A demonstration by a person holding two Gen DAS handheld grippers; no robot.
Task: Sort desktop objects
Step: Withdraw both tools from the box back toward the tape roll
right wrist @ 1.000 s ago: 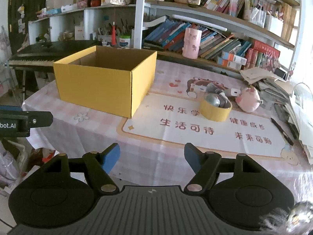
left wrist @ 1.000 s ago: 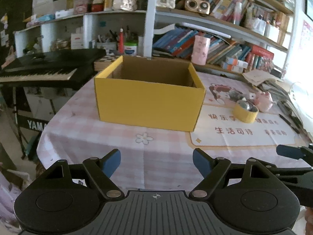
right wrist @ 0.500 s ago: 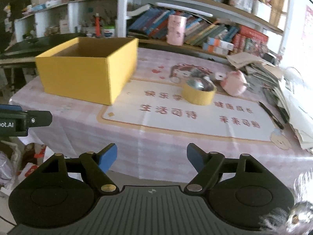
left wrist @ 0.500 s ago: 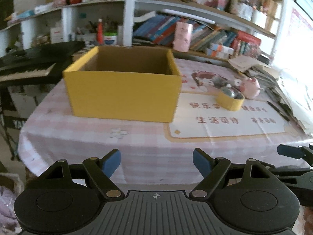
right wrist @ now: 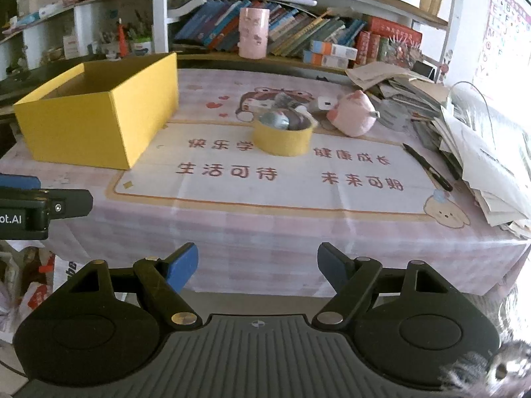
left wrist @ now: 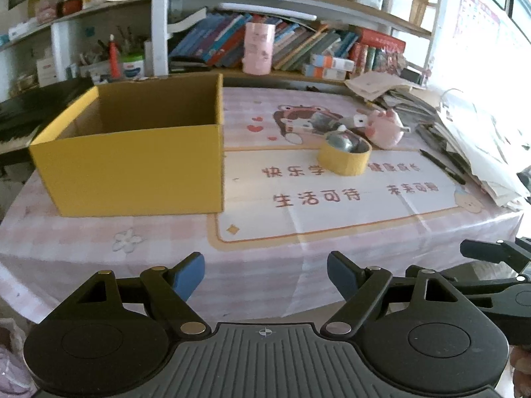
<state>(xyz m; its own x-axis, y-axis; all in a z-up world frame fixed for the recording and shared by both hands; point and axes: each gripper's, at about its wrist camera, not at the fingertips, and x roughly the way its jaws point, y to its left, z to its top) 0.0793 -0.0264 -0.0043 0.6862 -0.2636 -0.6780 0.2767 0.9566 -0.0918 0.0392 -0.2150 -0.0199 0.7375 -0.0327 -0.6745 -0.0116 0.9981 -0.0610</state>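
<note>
Hovering Short of the Table, Both Grippers Empty

Hanging at the near edge of the table [left wrist: 99,232], the left gripper [left wrist: 265,272] had its blue-tipped fingers [left wrist: 189,272] spread wide with nothing between them. The right gripper [right wrist: 257,265] was likewise released and empty; its jaws had just been opening, and only the draped cloth showed in the gap. Each tool appeared at the rim of the other's view, the right one at the far right of the left camera, the left one at the far left of the right camera.

On the pink checked tablecloth stood the yellow cardboard box [left wrist: 132,169], open at the top, its inside brown and, as far as could be seen, bare. To its right lay a printed mat [right wrist: 265,179] with red characters. A roll of yellow tape [right wrist: 282,139] sat on the mat's far part, flat on its side, with a shiny grey object [right wrist: 275,119] resting in its hole. Just beyond it to the right lay a pink plush toy [right wrist: 351,116], near but apart from the roll. A black pen [right wrist: 428,167] lay aslant at the mat's right edge, beside a loose heap of papers [right wrist: 491,165]. Behind the table ran shelves of books [left wrist: 298,46], with a pink cup [left wrist: 259,48] standing before them
</note>
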